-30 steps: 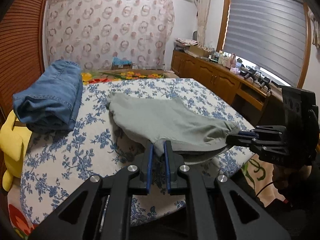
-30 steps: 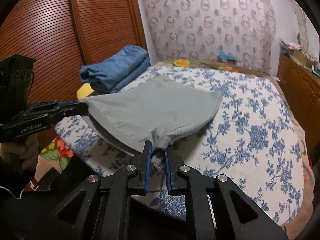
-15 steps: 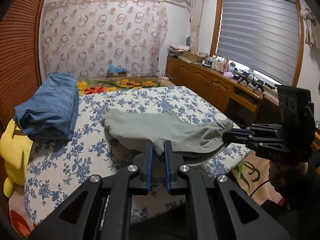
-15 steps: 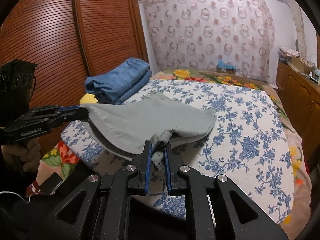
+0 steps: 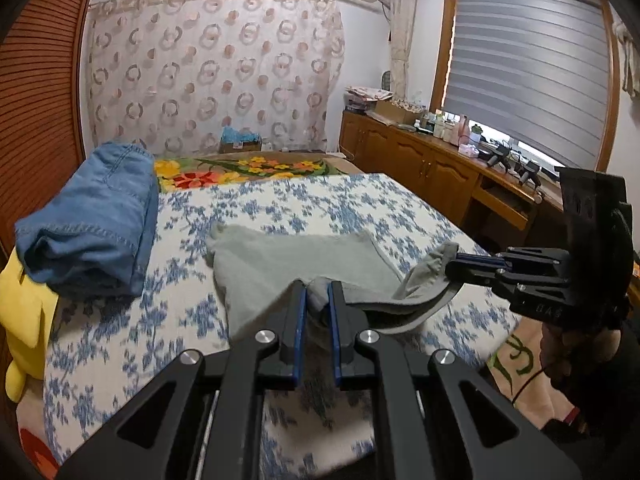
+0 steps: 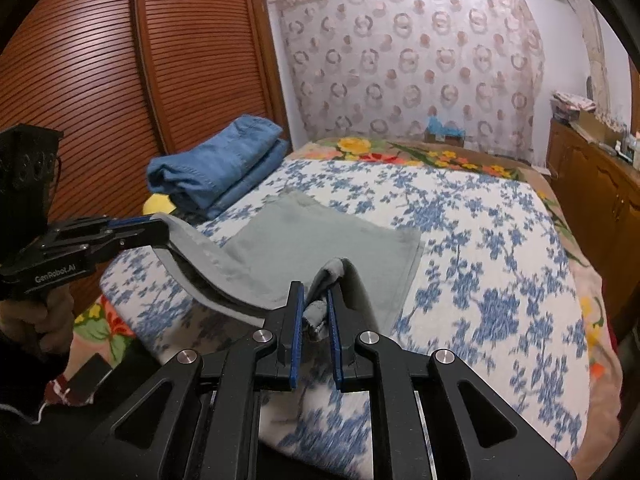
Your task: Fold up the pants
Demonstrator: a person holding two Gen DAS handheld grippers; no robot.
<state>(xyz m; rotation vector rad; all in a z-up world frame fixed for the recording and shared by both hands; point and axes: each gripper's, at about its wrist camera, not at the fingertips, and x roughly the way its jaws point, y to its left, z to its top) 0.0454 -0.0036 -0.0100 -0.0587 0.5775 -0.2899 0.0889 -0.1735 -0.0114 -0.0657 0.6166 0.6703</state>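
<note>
The grey-green pants (image 5: 280,256) lie on the blue-flowered bed, also in the right wrist view (image 6: 320,240). Their far part lies flat; the near edge is lifted. My left gripper (image 5: 317,292) is shut on one near corner of the pants and shows in the right wrist view (image 6: 160,232). My right gripper (image 6: 316,300) is shut on the other near corner and shows in the left wrist view (image 5: 452,260). The cloth sags between the two grippers, just above the bed's near edge.
A folded pile of blue jeans (image 5: 92,216) sits at the bed's left side, over a yellow plush toy (image 5: 20,312). A wooden slatted wardrobe (image 6: 120,80) stands to the left. A wooden cabinet (image 5: 440,172) with clutter runs along the right under the window.
Both grippers have drawn the near edge of the pants back toward the bed's near edge and lowered it. More of the pants now lies flat on the bed.
</note>
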